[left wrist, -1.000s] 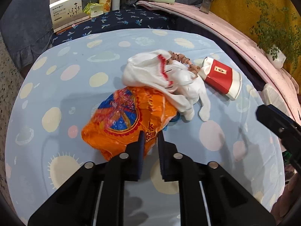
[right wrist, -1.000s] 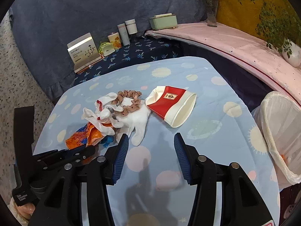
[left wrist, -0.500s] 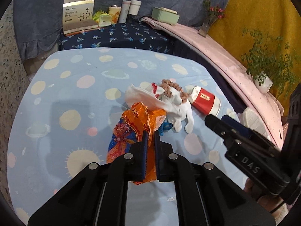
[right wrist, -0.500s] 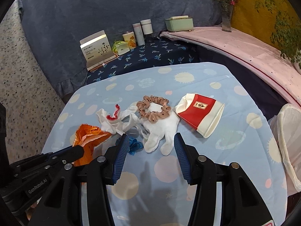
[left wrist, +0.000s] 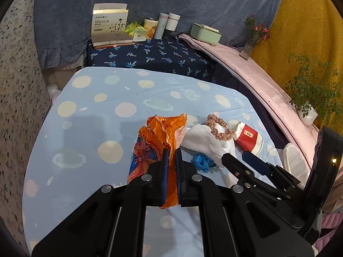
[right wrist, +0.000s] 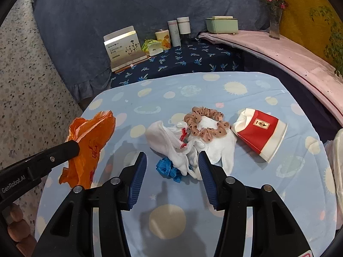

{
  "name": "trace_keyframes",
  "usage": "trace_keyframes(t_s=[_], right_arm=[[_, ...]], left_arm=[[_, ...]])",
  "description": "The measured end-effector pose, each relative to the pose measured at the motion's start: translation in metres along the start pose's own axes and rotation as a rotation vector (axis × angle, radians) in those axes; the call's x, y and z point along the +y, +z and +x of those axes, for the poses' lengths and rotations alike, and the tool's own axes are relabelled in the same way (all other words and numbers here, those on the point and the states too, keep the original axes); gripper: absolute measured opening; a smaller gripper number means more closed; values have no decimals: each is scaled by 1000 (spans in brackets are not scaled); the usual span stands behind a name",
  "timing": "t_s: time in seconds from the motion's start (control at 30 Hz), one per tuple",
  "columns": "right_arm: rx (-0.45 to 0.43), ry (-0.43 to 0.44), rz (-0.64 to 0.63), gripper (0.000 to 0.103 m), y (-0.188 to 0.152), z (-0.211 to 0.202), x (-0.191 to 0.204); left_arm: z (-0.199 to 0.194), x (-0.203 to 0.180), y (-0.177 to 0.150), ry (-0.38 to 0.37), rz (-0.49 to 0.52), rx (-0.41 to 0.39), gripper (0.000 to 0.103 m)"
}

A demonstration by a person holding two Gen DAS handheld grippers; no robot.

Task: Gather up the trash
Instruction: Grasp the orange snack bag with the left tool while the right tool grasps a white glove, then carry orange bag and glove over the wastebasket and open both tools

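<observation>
My left gripper (left wrist: 170, 156) is shut on an orange snack wrapper (left wrist: 156, 141), which hangs lifted off the blue table; in the right wrist view the wrapper (right wrist: 90, 143) dangles at the left from that gripper's finger (right wrist: 64, 152). My right gripper (right wrist: 172, 160) stands open just above a blue crumpled scrap (right wrist: 167, 169) and white gloves (right wrist: 171, 143), touching nothing. A brown scrunchie (right wrist: 205, 124) lies on the gloves. A red and white paper cup (right wrist: 259, 132) lies on its side to the right. In the left wrist view the right gripper (left wrist: 242, 160) reaches in from the right.
A white-lined bin (left wrist: 293, 158) stands off the table's right edge. Behind the table (right wrist: 246, 98), a dark blue patterned surface holds a box (right wrist: 124, 47), tins and bottles. A pink ledge (right wrist: 289, 55) with a vase and plants runs along the right. A person's fingers (right wrist: 17, 220) show bottom left.
The left gripper has lifted the orange wrapper off the pile and up from the table. The blue scrap it covered now shows. The right gripper has moved left over the gloves.
</observation>
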State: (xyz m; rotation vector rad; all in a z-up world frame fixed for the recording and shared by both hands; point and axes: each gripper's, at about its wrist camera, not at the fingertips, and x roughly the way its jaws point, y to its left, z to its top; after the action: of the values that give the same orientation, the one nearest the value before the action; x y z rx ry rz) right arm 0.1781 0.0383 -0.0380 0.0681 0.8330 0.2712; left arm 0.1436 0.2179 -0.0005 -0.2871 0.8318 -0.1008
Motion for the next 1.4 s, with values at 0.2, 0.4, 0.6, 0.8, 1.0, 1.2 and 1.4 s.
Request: trace_keyframes(t_s=[0.2,0.4,0.6,0.8,1.0,1.2,1.4], right_arm=[[30,6,11,41,4,24,1],[61,26,15,8,2,37,-1],[-9,27,8,6,8,8,-3],[-85,19,37,6,16,-34,-19],[-146,-17,78,6,18,-74,-52],[-185,-68,133,6,10,-103,-93],[-222,-123,197,6,-1,-133,-139]], left_arm=[[12,2,2,-2,-4,15,6],[21,-1,2,-7,3,29,6],[19,-13,3,-9,19,27,6],[10,-41,3,-31,64,11,6],[1,-83,1,-65,124,1,6],[-2,-126,-8,-103,191,4,6],[3,-174,-19,-145,258,27,6]])
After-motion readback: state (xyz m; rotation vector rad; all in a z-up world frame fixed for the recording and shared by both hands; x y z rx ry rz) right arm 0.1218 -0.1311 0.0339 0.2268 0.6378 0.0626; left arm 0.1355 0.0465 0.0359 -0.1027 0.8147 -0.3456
